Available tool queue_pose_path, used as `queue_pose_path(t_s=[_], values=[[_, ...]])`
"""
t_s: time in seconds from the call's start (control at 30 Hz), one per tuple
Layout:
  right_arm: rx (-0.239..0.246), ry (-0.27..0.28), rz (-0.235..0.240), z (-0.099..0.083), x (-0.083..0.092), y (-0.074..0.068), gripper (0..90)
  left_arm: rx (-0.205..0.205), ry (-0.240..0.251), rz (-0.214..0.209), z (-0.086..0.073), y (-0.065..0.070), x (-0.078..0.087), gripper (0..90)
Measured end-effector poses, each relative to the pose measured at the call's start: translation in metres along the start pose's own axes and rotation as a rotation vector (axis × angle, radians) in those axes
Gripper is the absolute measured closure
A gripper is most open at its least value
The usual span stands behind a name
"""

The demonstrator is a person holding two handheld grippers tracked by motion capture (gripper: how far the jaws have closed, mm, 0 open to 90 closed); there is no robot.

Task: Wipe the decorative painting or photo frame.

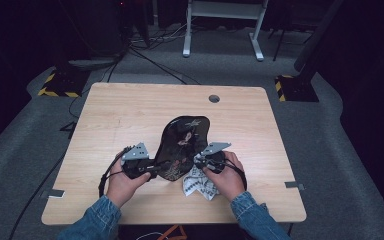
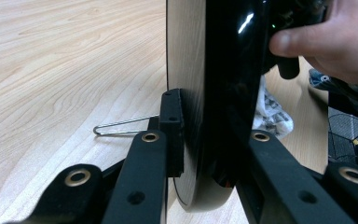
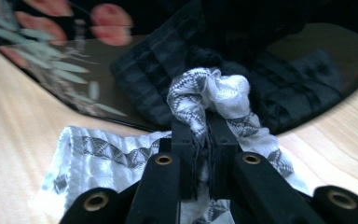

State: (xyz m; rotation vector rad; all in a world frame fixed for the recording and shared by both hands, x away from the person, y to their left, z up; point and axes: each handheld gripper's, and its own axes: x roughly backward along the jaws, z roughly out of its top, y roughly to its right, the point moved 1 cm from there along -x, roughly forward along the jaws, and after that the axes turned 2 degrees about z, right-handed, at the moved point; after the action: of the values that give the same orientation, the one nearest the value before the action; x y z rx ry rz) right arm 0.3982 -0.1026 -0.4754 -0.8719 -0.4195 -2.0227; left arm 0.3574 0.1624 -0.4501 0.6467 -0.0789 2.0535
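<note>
While gripped on edge by the left gripper point(image 1: 152, 169), jaws pressed together on the lower rim of the black lacquered tray point(image 1: 182, 145), pads pinching pale underside on one face and glossy black on the other, as seen in the left gripper view point(image 2: 205, 154). Tray point(image 2: 223, 84) standing near the middle of the wooden table point(image 1: 130, 110), tilted up off the surface toward the person. Right gripper point(image 1: 200, 162) close beside the tray's lower right edge, jaws pressed together on a bunched fold of white patterned cloth point(image 1: 198, 182), held against the glossy face point(image 3: 205, 140). Wiping judged to be the step in hand: best done with the cloth wad point(image 3: 209, 93) kept flat on the lacquer, light even strokes, pad edges kept off the finish, and the left pinch held firm so the tray does not swing or slip. Tray point(image 3: 121, 51) irregular and rounded in outline, mirror-smooth, dark, painted with pink blossoms and pale green leaves, reflecting cloth and gripper. Underside plain, matte, light wood tone. Cloth soft, woven, crumpled, white with grey-black zigzag bands, loose end lying on the table. Thin bent wire clip point(image 2: 121, 127) lying flat on the table behind the left jaws. Tabletop pale wood grain, smooth, with 1 round cable hole point(image 1: 214, 98) at the far edge.
</note>
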Motion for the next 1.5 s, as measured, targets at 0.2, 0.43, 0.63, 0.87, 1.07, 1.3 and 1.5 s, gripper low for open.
queue_pose_path(t_s=[0.2, 0.43, 0.63, 0.87, 1.07, 1.3, 1.5], values=[[0.048, -0.004, 0.048, 0.005, -0.007, -0.019, 84.6, -0.001, -0.001, 0.002, 0.0, 0.0, 0.0, 78.4], [0.086, -0.011, 0.099, 0.007, -0.016, -0.036, 84.6, -0.002, -0.002, 0.006, 0.0, 0.0, 0.0, 78.7], [0.098, -0.013, 0.115, 0.005, -0.019, -0.036, 85.0, -0.002, -0.002, 0.006, 0.0, 0.0, 0.0, 78.8], [0.063, -0.031, 0.08, -0.003, -0.018, -0.019, 85.1, -0.002, -0.002, 0.003, 0.0, 0.0, 0.0, 78.5], [0.032, -0.037, 0.045, -0.009, -0.015, -0.004, 85.0, 0.003, -0.003, 0.0, 0.0, 0.0, 0.001, 78.2], [0.002, -0.035, -0.003, -0.014, -0.011, 0.011, 84.9, 0.007, -0.002, -0.001, 0.0, 0.0, 0.001, 77.8], [-0.024, -0.025, -0.028, -0.016, -0.007, 0.022, 85.0, 0.009, 0.003, 0.013, 0.0, 0.0, 0.0, 78.0]])
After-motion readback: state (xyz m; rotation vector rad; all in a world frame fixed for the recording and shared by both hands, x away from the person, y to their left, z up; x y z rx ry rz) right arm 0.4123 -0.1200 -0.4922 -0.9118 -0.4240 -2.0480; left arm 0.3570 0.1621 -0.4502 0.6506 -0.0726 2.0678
